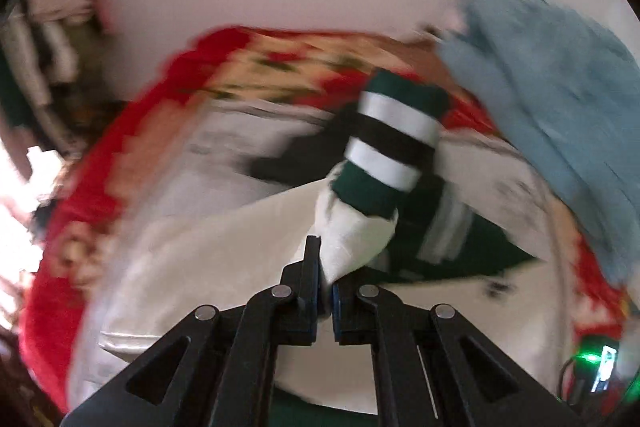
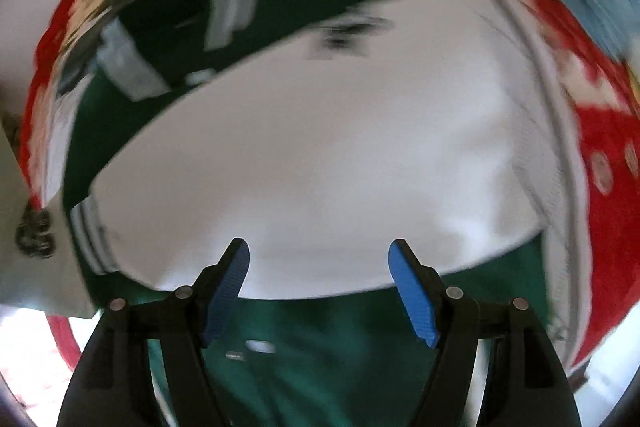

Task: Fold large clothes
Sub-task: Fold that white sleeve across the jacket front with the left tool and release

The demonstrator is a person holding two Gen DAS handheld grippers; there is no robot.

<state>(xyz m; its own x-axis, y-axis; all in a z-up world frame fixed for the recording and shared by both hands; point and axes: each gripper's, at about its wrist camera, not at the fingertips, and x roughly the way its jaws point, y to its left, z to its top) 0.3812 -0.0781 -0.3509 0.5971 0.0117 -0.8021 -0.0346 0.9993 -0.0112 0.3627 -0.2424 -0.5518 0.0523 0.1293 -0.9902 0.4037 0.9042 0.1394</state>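
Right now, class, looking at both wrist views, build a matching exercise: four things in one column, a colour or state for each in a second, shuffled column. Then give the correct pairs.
Things:
1. left gripper
2. right gripper
3. sleeve cuff
4. blanket

States or colours:
A. red with a floral pattern
B. open, holding nothing
C. green with white stripes
D. shut on white fabric

Pairs: 1-D, 2-B, 3-C, 4-A
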